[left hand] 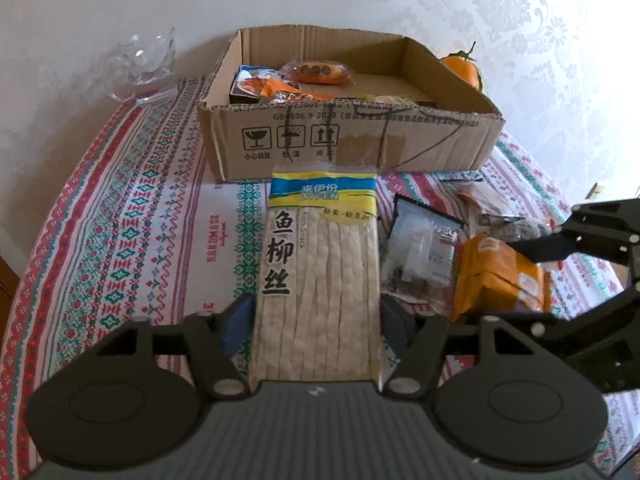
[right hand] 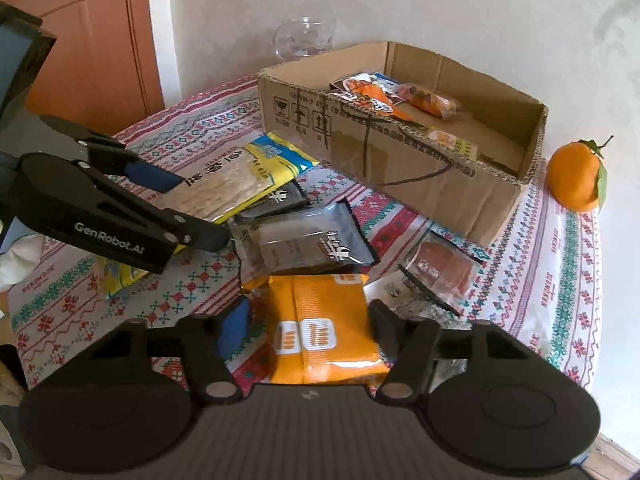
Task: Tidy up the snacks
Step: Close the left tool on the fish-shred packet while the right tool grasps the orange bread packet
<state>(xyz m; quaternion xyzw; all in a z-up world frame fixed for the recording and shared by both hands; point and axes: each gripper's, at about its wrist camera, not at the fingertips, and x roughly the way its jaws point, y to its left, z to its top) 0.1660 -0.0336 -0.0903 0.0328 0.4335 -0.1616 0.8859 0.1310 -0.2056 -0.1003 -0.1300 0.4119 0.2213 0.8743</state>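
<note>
A long clear pack of white fish strips (left hand: 320, 272) with a blue and yellow top lies on the patterned tablecloth between the fingers of my left gripper (left hand: 318, 320), whose jaws stand open on either side of it. It also shows in the right wrist view (right hand: 236, 180). An orange packet (right hand: 320, 332) lies between the open fingers of my right gripper (right hand: 310, 324); it also shows in the left wrist view (left hand: 496, 280). A cardboard box (left hand: 352, 144) beyond holds several snack packs (left hand: 316, 74).
Dark clear packs (right hand: 304, 240) and a pack of reddish slices (right hand: 440, 268) lie loose by the orange packet. An orange fruit (right hand: 576, 176) sits right of the box (right hand: 400, 160). A glass bowl (left hand: 144, 68) stands by the wall. The table's edge curves close on both sides.
</note>
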